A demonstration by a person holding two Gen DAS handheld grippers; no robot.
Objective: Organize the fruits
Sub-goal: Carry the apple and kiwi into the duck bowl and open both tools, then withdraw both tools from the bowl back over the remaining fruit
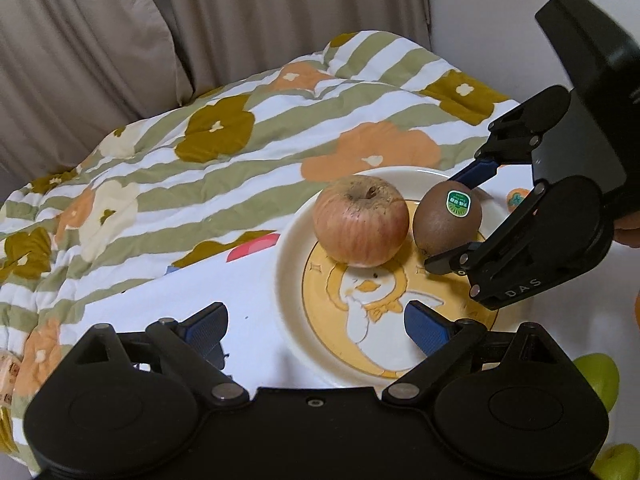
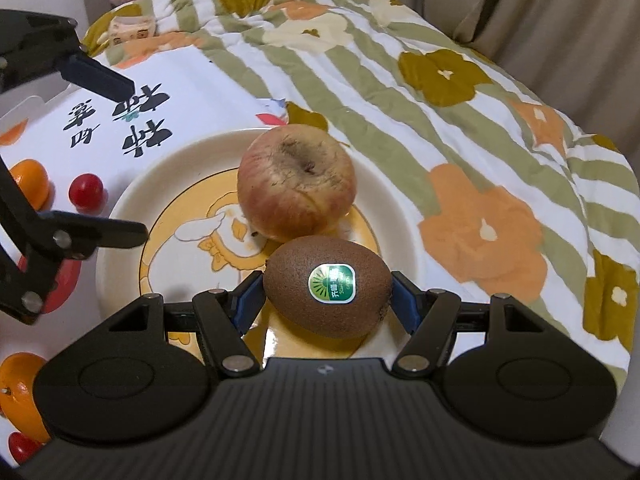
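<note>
Right wrist view: right claw (image 2: pixel 326 304) clamps the kiwi (image 2: pixel 328 286), a blue pad on each side, over the near rim of the plate (image 2: pixel 132 200). Just beyond the kiwi, an apple (image 2: pixel 296 182) sits on the plate. Left claw (image 1: pixel 316 330) hangs spread and empty above the plate's near edge. Plate rests on a white surface (image 2: pixel 192 88) with black lettering. An orange (image 2: pixel 30 182) and a tomato (image 2: pixel 85 191) lie beside the plate. A flowered quilt (image 2: pixel 460 120) lies behind.

Apple (image 2: pixel 296 182) – reddish, stem end up – sits on the cream duck-print plate (image 2: pixel 132 200); brown stickered kiwi (image 2: pixel 328 286) lies just beside it, over the plate.
</note>
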